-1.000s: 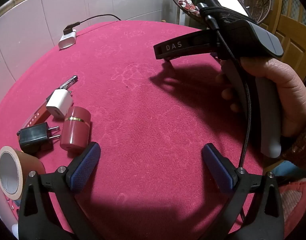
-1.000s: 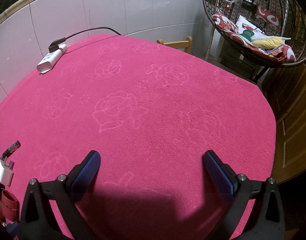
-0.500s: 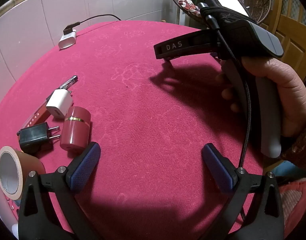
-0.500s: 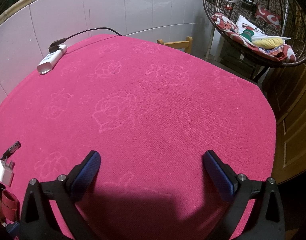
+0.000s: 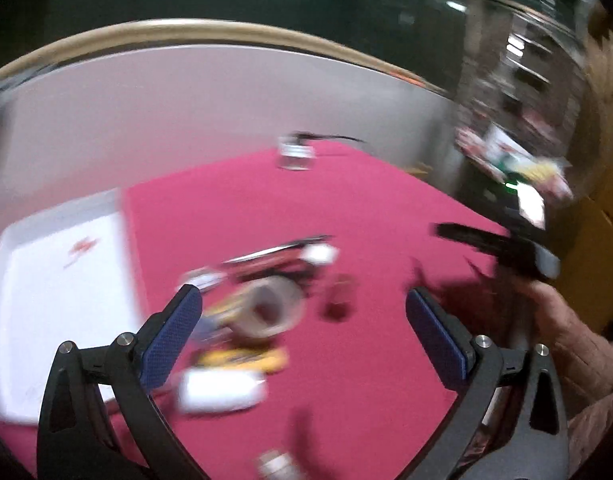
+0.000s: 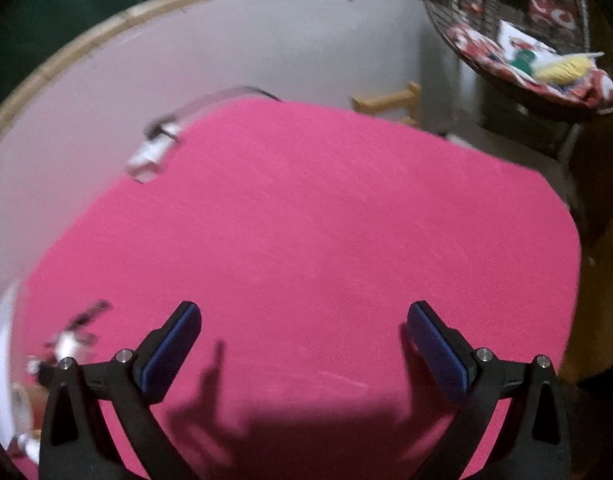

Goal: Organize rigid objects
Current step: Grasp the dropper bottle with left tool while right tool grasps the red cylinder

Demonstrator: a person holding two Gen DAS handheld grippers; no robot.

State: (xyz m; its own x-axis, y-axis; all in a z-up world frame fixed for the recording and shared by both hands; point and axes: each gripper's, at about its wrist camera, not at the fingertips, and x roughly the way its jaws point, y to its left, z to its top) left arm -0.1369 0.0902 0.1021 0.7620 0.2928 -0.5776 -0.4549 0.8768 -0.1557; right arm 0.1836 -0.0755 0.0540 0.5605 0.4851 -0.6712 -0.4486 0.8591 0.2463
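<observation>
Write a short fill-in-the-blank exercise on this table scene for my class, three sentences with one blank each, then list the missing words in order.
1. The cloth covering the table is ____ in colour.
2. The left tool holds nothing; its jaws stand ____.
3. In the left wrist view, the white tray lies to the ____ of the roll of tape.

Missing words: pink; open; left

Your tape roll (image 5: 268,312) lies on the table (image 5: 386,216) at centre; the tray (image 5: 54,300) sits at its nine o'clock, the plug block (image 5: 296,154) far behind at twelve.
</observation>
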